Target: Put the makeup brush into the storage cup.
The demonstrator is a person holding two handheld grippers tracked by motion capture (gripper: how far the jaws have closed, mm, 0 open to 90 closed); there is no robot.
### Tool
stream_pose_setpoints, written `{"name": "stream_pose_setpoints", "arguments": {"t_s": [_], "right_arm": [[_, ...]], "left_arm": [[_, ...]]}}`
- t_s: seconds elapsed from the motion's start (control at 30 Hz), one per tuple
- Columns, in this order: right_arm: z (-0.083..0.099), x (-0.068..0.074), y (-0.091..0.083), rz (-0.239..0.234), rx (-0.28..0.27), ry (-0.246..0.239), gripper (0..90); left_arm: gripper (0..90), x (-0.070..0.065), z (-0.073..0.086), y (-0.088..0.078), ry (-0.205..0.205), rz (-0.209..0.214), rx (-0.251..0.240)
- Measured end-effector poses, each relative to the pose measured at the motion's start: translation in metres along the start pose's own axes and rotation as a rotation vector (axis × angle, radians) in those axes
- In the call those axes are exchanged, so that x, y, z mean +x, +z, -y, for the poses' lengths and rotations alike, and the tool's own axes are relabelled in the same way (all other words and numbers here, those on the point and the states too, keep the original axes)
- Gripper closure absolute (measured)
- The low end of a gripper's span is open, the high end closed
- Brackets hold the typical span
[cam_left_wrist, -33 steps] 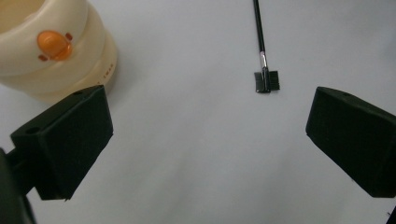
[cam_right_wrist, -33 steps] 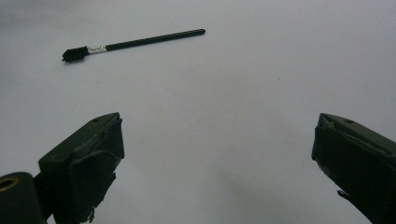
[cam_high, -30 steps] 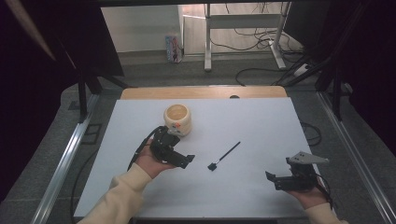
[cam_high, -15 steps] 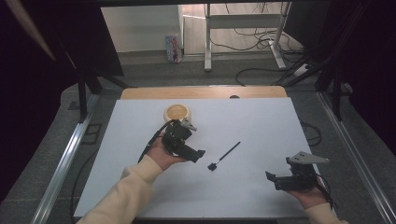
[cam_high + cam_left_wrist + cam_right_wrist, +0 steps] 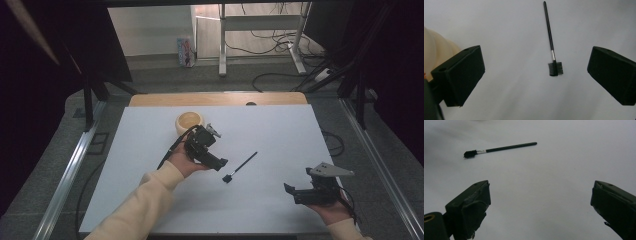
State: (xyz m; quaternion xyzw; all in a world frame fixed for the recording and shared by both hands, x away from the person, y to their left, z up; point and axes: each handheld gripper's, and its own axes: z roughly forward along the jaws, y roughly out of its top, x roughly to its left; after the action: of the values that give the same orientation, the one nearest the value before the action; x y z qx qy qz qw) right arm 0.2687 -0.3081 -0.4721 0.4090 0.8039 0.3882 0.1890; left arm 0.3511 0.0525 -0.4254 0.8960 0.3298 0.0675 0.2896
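A thin black brush [image 5: 241,166] with a small comb head lies flat on the white table [image 5: 280,130], near its middle. It also lies ahead of the jaws in the left gripper view, brush [image 5: 552,47], and farther off in the right gripper view, brush [image 5: 499,149]. My left gripper [image 5: 220,163] hovers just left of the brush head, open and empty. A cream bowl [image 5: 190,121] stands right behind that hand; its side shows as bowl [image 5: 435,53]. At the front right my right gripper [image 5: 290,192] is open and empty, well apart from the brush.
A wooden strip [image 5: 215,98] runs along the table's far edge. Metal rails [image 5: 70,172] flank both sides. Cables and desk legs [image 5: 222,45] lie on the floor beyond. White table surface stretches between the two grippers.
My left hand and gripper have moved right and a little farther back, toward the brush, partly covering the bowl. The right gripper has stayed put.
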Motion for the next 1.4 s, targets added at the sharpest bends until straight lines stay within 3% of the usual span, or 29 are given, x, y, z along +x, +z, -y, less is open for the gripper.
{"name": "stream_pose_setpoints", "arguments": {"t_s": [0.57,1.4], "right_arm": [[0.000,-0.001,0.000,0.002,0.003,0.001,2.9],[0.001,-0.002,0.001,0.003,0.007,0.008,3.0]], "left_arm": [[2.4,-0.003,-0.016,0.025,0.020,0.017,0.067],[5.1,-0.020,-0.035,0.065,0.080,0.022,0.149]]}}
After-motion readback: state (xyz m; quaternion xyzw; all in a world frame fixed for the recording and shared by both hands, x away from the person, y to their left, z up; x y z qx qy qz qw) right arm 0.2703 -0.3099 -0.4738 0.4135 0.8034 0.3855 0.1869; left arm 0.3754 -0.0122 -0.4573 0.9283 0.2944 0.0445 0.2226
